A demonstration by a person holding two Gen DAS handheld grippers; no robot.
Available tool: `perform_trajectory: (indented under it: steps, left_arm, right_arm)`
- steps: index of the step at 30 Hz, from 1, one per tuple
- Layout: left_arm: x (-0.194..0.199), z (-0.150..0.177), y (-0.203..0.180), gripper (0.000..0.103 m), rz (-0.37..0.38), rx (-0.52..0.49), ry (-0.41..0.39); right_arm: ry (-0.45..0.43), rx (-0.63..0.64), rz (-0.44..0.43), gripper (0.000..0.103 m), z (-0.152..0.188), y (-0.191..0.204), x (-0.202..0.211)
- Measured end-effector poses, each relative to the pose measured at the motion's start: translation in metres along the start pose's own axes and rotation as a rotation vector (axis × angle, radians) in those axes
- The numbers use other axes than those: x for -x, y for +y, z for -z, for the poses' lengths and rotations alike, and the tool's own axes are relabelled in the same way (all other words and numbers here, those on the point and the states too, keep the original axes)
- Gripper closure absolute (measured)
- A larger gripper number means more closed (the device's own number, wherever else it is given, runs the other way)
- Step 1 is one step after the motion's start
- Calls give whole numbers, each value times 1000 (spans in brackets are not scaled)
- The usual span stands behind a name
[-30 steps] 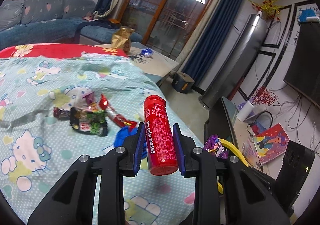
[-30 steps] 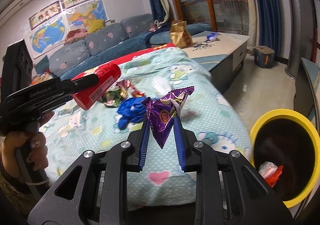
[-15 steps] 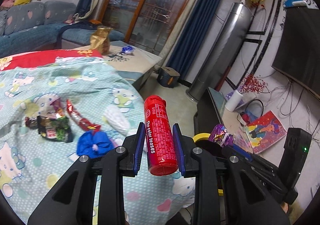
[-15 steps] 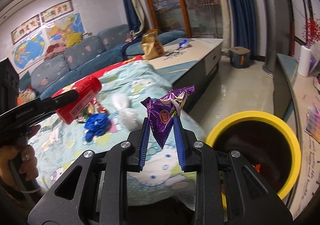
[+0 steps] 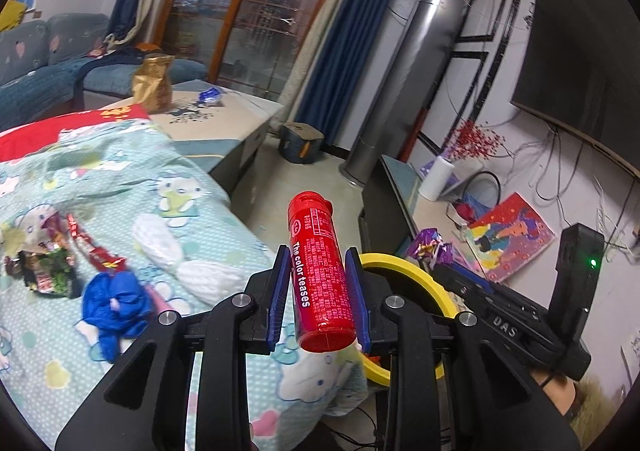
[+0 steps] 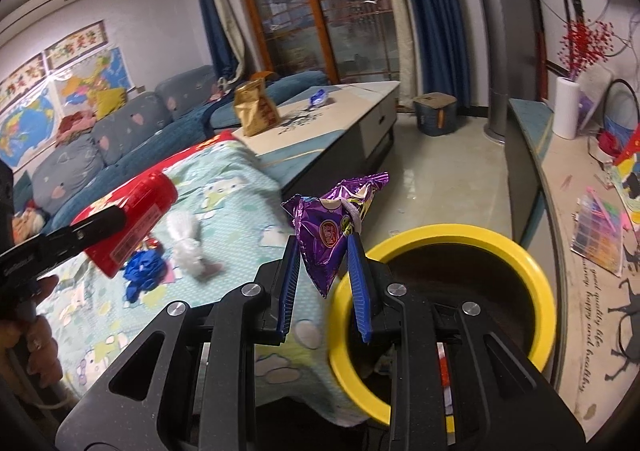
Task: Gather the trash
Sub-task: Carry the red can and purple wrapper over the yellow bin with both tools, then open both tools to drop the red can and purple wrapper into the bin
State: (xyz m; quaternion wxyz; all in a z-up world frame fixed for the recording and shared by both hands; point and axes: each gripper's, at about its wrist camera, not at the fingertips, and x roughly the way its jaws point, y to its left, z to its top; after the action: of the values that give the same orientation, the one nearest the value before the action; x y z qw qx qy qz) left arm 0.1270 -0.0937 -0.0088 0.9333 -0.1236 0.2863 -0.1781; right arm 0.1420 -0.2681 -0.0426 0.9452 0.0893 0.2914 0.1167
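Observation:
My left gripper (image 5: 318, 265) is shut on a red cylindrical can (image 5: 320, 271) printed "The color teases", held lengthwise over the edge of the bed. The right gripper (image 6: 324, 259) is shut on a crumpled purple snack wrapper (image 6: 334, 223), hanging at the near rim of a yellow-rimmed black bin (image 6: 452, 239) beside the bed. In the left wrist view the bin's yellow rim (image 5: 404, 263) curves just behind the can, and the right gripper with its purple wrapper (image 5: 430, 249) sits to the right. Blue crumpled plastic (image 5: 114, 299), white tissue wads (image 5: 206, 281) and candy wrappers (image 5: 52, 271) lie on the bedspread.
A cartoon-print bedspread (image 5: 120, 187) covers the bed at left. Behind it stands a low grey table (image 6: 340, 111) with a gold bag (image 6: 254, 111). A TV bench (image 6: 532, 155) with a paper roll and clutter runs along the right wall. Bare floor (image 6: 432, 171) lies between.
Both grippers have swung right, off the bedspread and towards the bin. The bin's opening now fills much more of the right wrist view. Both grips are unchanged.

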Motion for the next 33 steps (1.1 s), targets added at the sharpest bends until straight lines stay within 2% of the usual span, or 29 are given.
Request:
perform_trajectory:
  steps: [14, 33]
  left_arm:
    - [-29, 14, -39, 76, 74, -64, 61]
    - [-81, 47, -79, 76, 138, -150, 173]
  right_arm:
    - [-5, -82, 76, 84, -2, -44, 6]
    - [51, -172, 127, 84, 6, -91, -2]
